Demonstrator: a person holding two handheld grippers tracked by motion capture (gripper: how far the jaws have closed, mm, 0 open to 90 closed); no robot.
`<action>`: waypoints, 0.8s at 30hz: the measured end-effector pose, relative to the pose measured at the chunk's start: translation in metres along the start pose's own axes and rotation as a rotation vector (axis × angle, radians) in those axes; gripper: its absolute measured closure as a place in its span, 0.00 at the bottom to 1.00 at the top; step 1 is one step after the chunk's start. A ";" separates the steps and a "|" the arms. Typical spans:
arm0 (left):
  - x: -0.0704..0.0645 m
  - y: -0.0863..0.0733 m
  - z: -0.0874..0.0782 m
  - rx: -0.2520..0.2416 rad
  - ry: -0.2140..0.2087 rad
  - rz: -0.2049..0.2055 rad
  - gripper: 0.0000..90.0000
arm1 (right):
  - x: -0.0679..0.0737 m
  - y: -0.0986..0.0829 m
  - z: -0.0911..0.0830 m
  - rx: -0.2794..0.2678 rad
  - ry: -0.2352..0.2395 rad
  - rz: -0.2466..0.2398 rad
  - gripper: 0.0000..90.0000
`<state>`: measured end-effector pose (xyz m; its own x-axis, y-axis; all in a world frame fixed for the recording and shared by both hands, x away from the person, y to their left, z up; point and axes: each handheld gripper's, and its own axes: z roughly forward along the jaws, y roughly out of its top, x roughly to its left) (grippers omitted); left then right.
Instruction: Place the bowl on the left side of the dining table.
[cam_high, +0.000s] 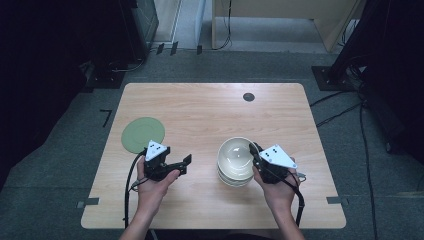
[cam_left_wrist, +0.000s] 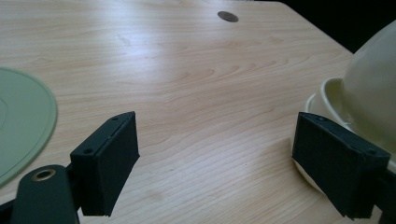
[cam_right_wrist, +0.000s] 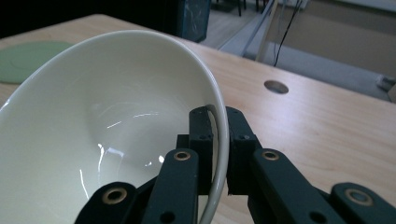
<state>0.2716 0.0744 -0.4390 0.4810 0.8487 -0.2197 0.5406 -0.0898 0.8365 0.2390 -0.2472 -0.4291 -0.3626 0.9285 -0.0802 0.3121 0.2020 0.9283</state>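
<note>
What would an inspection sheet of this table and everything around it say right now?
Surface: wooden table, with a round dark grommet.
Job's things: cream top bowl, tilted, on a stack of bowls.
Clutter: green plate, flat at left.
Grippers: right tool pinches the top bowl's rim; left tool open over bare wood.
Cables: black cable trails from the left tool; more on the floor.
Surroundings: grey floor, dim room.

Cream bowl (cam_high: 236, 152) tilted, lifted off stack of bowls (cam_high: 233, 178).

no readable text, no labels, no brands, no numbers on anything here
</note>
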 end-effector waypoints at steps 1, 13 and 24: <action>-0.001 0.001 -0.001 -0.005 -0.001 0.003 0.16 | 0.000 0.000 0.000 0.000 0.000 0.000 0.94; -0.015 0.012 -0.017 -0.075 -0.086 -0.019 0.16 | 0.021 0.009 -0.003 -0.087 0.014 -0.018 0.94; -0.034 0.014 -0.022 -0.085 -0.142 0.015 0.16 | 0.039 0.012 -0.003 -0.087 0.029 -0.019 0.94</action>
<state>0.2479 0.0558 -0.4084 0.5848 0.7648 -0.2703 0.4749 -0.0526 0.8785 0.2259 -0.2099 -0.4198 -0.3934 0.9151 -0.0889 0.2275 0.1906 0.9549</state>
